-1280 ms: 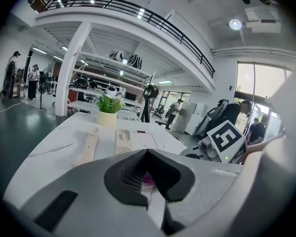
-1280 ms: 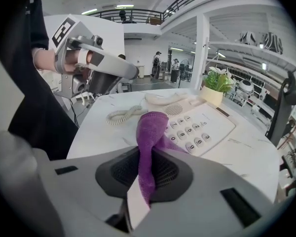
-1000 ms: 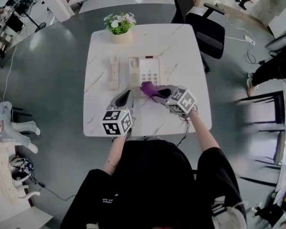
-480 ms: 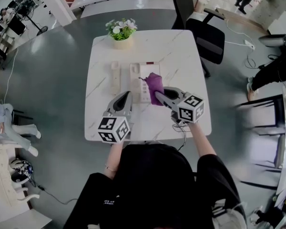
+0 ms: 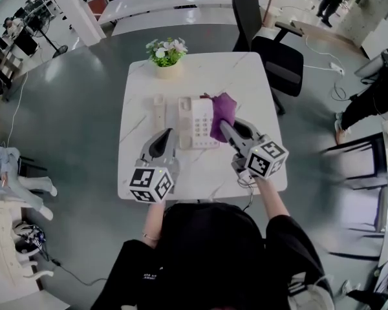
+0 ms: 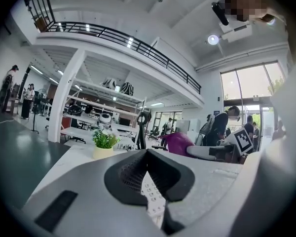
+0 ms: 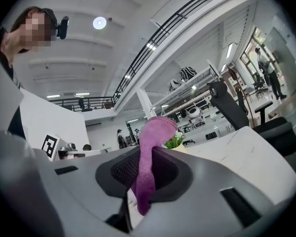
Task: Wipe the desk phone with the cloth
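The beige desk phone [image 5: 195, 123] lies on the white marble table [image 5: 253, 82], its handset [image 5: 158, 111] off the base at its left. My right gripper [image 5: 226, 127] is shut on a purple cloth [image 5: 221, 113], which drapes over the phone's right side and far corner. In the right gripper view the cloth [image 7: 149, 158] hangs between the closed jaws of the right gripper [image 7: 144, 154]. My left gripper [image 5: 166, 136] hovers just near the phone's left front, jaws together and holding nothing. In the left gripper view the left gripper [image 6: 148, 154] points at the keypad [image 6: 151, 197], with the cloth [image 6: 176, 143] beyond.
A potted plant [image 5: 166, 51] stands at the table's far edge. A black office chair [image 5: 276, 44] sits past the far right corner. More tables and chairs ring the grey floor, and people stand in the distance.
The right gripper has carried the cloth from the phone's near edge across to its right side and far corner. The left gripper has stayed just short of the phone.
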`<state>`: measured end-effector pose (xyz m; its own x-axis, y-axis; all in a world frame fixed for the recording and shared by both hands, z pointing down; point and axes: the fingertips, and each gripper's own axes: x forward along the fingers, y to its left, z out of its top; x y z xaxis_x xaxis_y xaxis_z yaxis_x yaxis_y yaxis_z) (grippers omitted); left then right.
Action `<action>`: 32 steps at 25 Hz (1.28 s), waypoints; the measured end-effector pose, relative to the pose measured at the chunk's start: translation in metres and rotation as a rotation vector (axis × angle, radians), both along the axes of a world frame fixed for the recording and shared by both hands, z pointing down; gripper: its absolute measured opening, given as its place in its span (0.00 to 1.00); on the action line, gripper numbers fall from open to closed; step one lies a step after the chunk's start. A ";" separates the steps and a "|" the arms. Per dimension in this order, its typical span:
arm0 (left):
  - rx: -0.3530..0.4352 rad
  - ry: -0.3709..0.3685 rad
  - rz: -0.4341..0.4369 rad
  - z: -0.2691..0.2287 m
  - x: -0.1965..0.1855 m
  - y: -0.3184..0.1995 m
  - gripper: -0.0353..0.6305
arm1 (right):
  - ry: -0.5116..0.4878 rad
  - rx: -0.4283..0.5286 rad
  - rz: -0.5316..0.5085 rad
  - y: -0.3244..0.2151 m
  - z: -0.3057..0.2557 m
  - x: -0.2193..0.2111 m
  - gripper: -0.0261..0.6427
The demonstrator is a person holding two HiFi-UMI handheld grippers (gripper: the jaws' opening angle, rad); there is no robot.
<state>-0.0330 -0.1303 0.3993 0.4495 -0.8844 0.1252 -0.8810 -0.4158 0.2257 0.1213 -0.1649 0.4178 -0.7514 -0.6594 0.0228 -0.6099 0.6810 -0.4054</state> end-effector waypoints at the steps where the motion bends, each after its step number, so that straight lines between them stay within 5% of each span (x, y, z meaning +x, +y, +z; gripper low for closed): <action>1: 0.009 0.000 -0.005 -0.003 -0.001 0.000 0.05 | -0.002 0.009 0.020 -0.001 -0.003 0.003 0.09; 15: 0.115 -0.046 -0.092 -0.042 -0.035 0.002 0.05 | 0.091 0.159 0.202 -0.003 -0.047 0.027 0.09; 32: 0.107 -0.068 -0.135 -0.043 -0.057 0.001 0.05 | 0.115 0.198 0.280 -0.002 -0.062 0.039 0.09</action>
<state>-0.0902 -0.1292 0.3559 0.3195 -0.9461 0.0533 -0.9422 -0.3112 0.1244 0.1603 -0.1668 0.3563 -0.5412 -0.8393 -0.0519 -0.8176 0.5397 -0.2005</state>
